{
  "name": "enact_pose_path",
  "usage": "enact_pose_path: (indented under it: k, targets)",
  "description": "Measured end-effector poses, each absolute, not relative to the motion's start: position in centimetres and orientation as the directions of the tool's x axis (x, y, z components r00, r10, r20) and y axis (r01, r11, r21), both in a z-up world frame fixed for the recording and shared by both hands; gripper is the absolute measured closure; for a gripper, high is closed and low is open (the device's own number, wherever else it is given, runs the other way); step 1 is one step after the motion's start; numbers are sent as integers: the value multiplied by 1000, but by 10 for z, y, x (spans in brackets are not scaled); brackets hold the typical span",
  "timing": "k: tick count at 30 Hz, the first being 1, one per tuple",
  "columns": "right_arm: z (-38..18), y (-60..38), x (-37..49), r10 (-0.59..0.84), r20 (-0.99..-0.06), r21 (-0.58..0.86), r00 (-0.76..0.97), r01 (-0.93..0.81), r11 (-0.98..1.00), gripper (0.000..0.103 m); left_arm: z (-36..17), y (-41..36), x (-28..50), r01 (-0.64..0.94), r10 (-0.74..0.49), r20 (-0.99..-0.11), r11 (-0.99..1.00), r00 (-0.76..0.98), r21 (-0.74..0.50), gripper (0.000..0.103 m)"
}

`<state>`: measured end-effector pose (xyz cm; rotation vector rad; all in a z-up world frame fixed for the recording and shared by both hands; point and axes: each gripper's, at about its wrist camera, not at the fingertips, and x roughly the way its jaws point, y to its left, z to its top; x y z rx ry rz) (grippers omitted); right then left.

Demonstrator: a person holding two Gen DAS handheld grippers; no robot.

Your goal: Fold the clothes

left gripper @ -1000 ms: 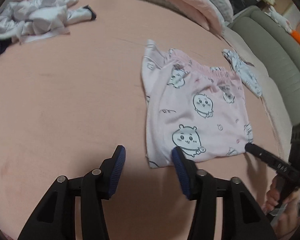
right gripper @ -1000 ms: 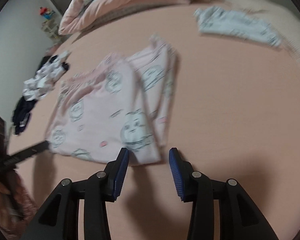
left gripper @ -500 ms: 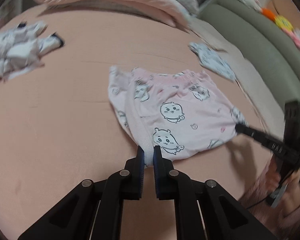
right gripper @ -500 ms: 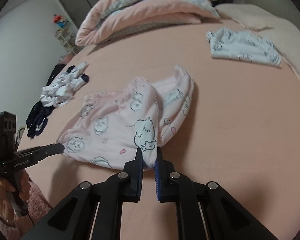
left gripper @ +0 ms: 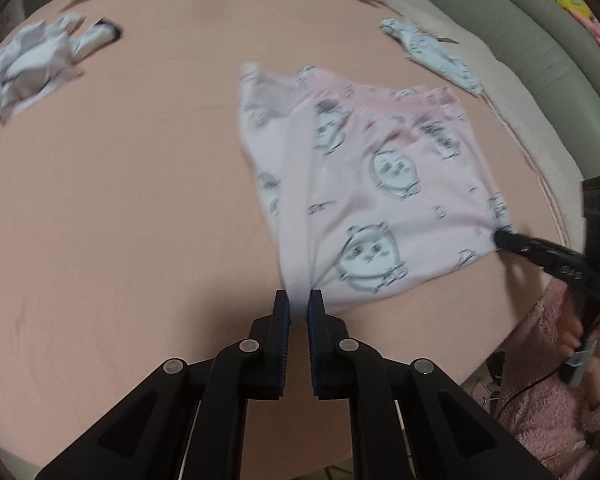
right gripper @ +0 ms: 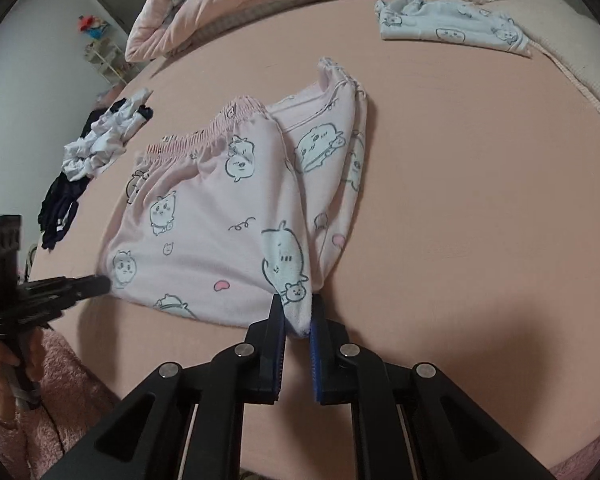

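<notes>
Two tools: both pinch the pink trousers (right gripper: 204,232) at their near edge, one corner each.
Left tool (left gripper: 298,312): jaws drawn narrow on the near left corner, with a bunch of pink cloth caught between the blue pads.
Right tool (right gripper: 298,322): jaws likewise nearly together, gripping the near right corner, which is lifted into a small peak.
Trousers: they lie on the bed (left gripper: 120,200), already doubled over, with the gathered waistband at the far side and a second layer showing along one flank.
Why held so: taking both near corners at once lets the whole edge travel together and stay straight, which I judge suits carrying it over toward the waistband for another fold.
Stage: my guess is a fold under way; the cloth is lifted only at the pinched points and the rest rests flat.
Blue printed garment (right gripper: 452,32): lies flat near the far edge of the bed, well apart from the trousers.
Crumpled white clothes (left gripper: 32,64): a loose heap at the far left, with something dark just beside it.
Bedding (right gripper: 240,4): piled along the far side, out of the working space.
Risk: thin cloth may slip from one tool and leave the edge skewed.
</notes>
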<state>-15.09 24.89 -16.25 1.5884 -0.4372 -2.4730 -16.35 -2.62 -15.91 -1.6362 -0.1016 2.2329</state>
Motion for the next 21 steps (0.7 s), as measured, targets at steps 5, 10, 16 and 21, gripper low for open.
enact_pose_path:
  k: [5,10,16,21]
  targets:
    - [-137,253,-143,-152,-880,179,-450,-20,-984,91,-137,-42,-165,-166,223,-916,-970,-333,-176,93]
    - [-123,228,-151,-96,-854,89,-512,39,-995,88,-114,-8,-170,-282,344,-840,-929,-421,-239,93]
    - [-144,170,-172,-187,-880,99,-436,217,-971,88,-151,48,-177,-385,280,-893,-913,-353,-134,89]
    - [-158,190,-164,-191,-890,97,-414,238,-966,94,-156,25,-174,-362,281,-904,-919,-322,-157,89]
